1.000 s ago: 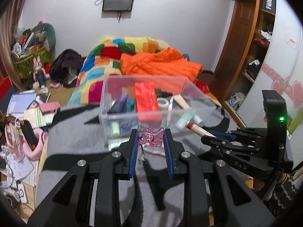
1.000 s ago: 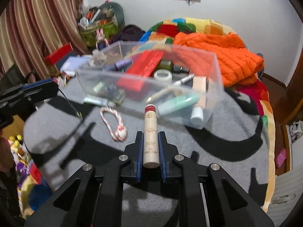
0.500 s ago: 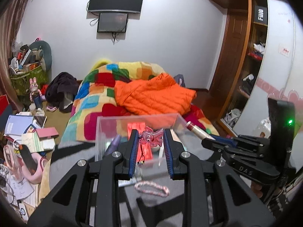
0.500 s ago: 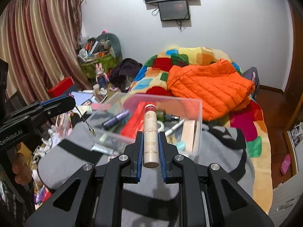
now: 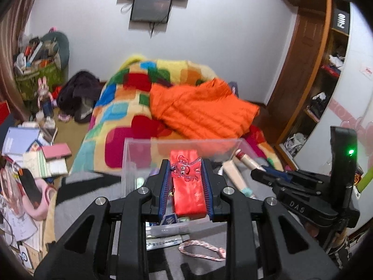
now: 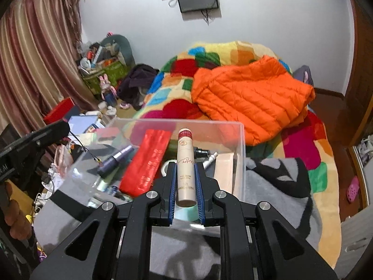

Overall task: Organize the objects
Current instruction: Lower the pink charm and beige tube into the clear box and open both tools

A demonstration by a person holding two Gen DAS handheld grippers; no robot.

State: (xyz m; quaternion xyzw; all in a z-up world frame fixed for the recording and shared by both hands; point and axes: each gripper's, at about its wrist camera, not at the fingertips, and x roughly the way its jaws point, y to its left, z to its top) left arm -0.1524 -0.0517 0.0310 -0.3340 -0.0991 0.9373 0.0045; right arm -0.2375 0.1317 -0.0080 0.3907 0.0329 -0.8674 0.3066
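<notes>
Your right gripper (image 6: 185,182) is clamped on the cream cosmetic tube (image 6: 185,165), whose long axis runs straight ahead along the fingers, red-banded cap forward, already poised over the near wall of the clear plastic bin (image 6: 240,144). Your left gripper (image 5: 186,175) pinches the pink transparent charm (image 5: 185,171) above the red pouch (image 5: 188,196) inside that bin. Both loads look to sit over the opening, so each release should be a drop; the pink rope loop (image 5: 201,252) lies outside on the grey blanket (image 5: 88,193)

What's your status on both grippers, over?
Left gripper shut on pink charm, right gripper shut on beige tube. Both over clear bin. Nothing blocking the drop.
</notes>
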